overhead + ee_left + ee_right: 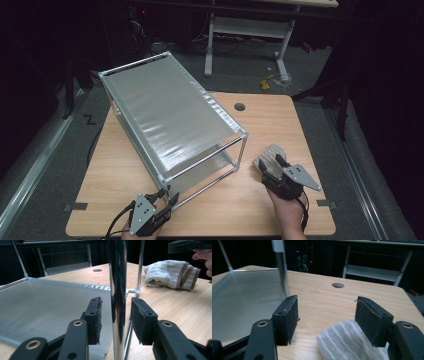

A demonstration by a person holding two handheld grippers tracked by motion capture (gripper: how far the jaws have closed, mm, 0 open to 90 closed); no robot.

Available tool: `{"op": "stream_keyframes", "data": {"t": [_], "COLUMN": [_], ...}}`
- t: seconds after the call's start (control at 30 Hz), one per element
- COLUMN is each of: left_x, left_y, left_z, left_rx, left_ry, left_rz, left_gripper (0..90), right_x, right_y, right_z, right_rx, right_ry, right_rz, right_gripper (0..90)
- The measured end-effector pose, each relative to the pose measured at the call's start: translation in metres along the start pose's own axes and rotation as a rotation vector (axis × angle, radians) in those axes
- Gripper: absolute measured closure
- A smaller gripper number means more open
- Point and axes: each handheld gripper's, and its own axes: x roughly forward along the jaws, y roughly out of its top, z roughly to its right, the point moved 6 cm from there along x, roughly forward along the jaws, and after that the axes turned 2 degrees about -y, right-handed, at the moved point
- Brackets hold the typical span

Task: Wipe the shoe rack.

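Observation:
A metal-frame rack (170, 115) with silvery mesh shelves stands at an angle on the left half of the wooden table (270, 120). My left gripper (169, 196) is at the rack's near corner. In the left gripper view its jaws (116, 315) straddle the chrome corner post (117, 277), and a thin gap shows between each pad and the post. A folded grey-white cloth (270, 154) lies on the table right of the rack. My right gripper (271, 164) hovers just over it, open, with the blurred cloth (342, 342) below its wide jaws (327, 315) and not touched by them.
A round cable hole (239, 106) sits near the table's far edge. Bare wood lies between the rack and the right edge. A white-legged desk (245, 30) stands on the dark floor beyond. Grey tape marks (75, 206) sit at the table's near corners.

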Motion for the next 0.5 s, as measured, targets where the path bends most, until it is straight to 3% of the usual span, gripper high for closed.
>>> {"op": "stream_keyframes", "data": {"t": [0.2,0.33,0.5], "left_x": [-0.003,-0.004,-0.005], "left_y": [0.001,0.002,0.003], "left_z": [-0.001,0.000,0.000], "left_rx": [-0.001,0.001,0.009], "left_ry": [0.004,-0.002,0.005], "left_rz": [0.003,-0.002,-0.006], "left_gripper": [68.6,71.3,77.6], "right_x": [0.021,0.037,0.053], "right_y": [0.009,0.017,0.023], "right_z": [-0.023,-0.037,-0.045], "right_rx": [-0.053,-0.064,-0.063], "right_ry": [0.033,0.061,0.079], "right_rz": [-0.011,-0.010,-0.019], "right_gripper": [40.9,46.6,65.3]}}
